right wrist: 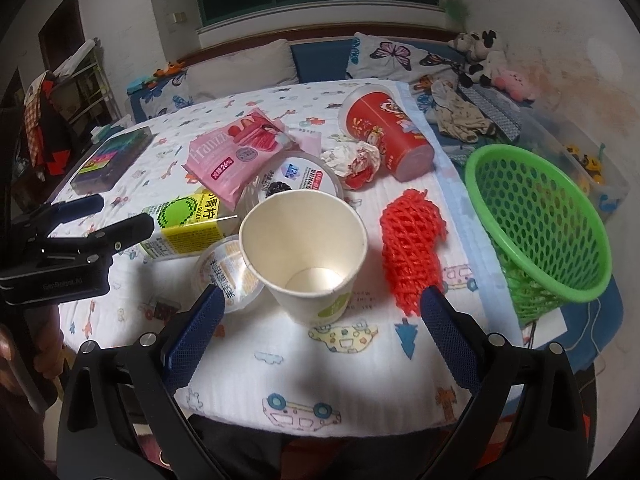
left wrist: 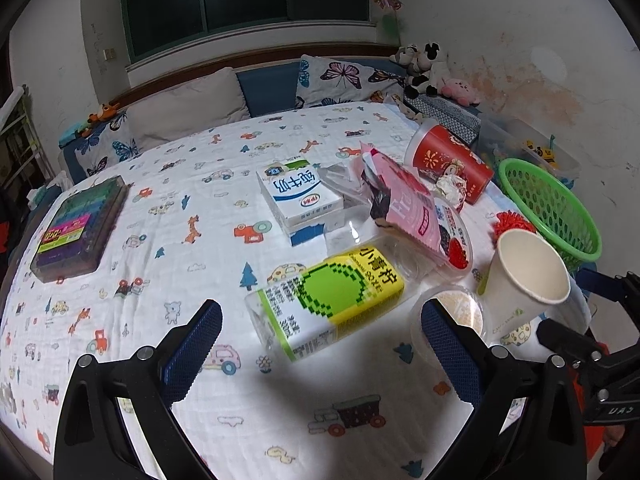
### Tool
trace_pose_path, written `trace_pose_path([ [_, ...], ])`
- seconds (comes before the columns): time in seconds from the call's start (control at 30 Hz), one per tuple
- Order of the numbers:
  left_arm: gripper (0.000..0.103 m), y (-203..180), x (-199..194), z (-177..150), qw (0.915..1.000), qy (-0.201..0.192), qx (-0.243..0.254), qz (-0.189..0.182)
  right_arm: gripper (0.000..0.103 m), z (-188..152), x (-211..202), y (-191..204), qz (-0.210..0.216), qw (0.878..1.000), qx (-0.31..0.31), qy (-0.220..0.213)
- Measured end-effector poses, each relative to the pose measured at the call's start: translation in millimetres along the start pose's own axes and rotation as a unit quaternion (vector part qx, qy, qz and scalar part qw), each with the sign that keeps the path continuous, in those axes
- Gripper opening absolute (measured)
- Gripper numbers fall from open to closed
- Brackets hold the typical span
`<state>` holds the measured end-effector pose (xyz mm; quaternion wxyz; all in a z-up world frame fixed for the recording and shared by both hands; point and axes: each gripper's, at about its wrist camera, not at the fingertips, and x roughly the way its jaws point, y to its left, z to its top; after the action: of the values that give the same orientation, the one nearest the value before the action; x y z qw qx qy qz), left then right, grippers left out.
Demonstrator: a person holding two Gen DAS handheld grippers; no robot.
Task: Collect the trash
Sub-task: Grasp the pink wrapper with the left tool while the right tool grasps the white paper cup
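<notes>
Trash lies on a cartoon-print cloth. A white paper cup (right wrist: 308, 252) stands upright just ahead of my open right gripper (right wrist: 320, 308); it also shows in the left wrist view (left wrist: 528, 276). A yellow-green drink bottle (left wrist: 332, 300) lies on its side just ahead of my open left gripper (left wrist: 320, 332), and shows in the right wrist view (right wrist: 184, 224). A green mesh basket (right wrist: 548, 224) stands tilted at the right. Nearby lie a red foam net (right wrist: 412, 248), a crumpled wrapper (right wrist: 352, 160), a red cup (right wrist: 388, 132) on its side, a pink packet (right wrist: 240, 152) and clear lids (right wrist: 232, 276).
A milk carton (left wrist: 300, 196) lies beyond the bottle. A dark box of coloured pens (left wrist: 76, 228) sits at the far left. Pillows (left wrist: 188, 108) and plush toys (left wrist: 428, 68) line the back. The cloth's front edge (right wrist: 320, 428) is close to my right gripper.
</notes>
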<state>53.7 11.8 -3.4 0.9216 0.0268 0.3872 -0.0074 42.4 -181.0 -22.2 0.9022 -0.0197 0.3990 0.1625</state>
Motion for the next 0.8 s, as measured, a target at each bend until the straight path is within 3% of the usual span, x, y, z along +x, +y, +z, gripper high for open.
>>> trace_pose_path([
  [0.37,0.097,-0.6,16.2,32.8,0.9998,-0.008,0.006,-0.018,0.086,11.8,17.3,0.9,0.007,1.0,-0.012,0.009],
  [0.63,0.097,-2.6,44.5,64.0,0.9968,0.007,-0.007,-0.08,0.066,17.9,25.2,-1.3,0.02,1.0,-0.014,0.019],
  [0.8,0.094,-5.0,68.1,79.4,0.992,0.028,-0.026,-0.121,0.063,22.3,21.3,-2.9,0.021,0.999,-0.02,0.017],
])
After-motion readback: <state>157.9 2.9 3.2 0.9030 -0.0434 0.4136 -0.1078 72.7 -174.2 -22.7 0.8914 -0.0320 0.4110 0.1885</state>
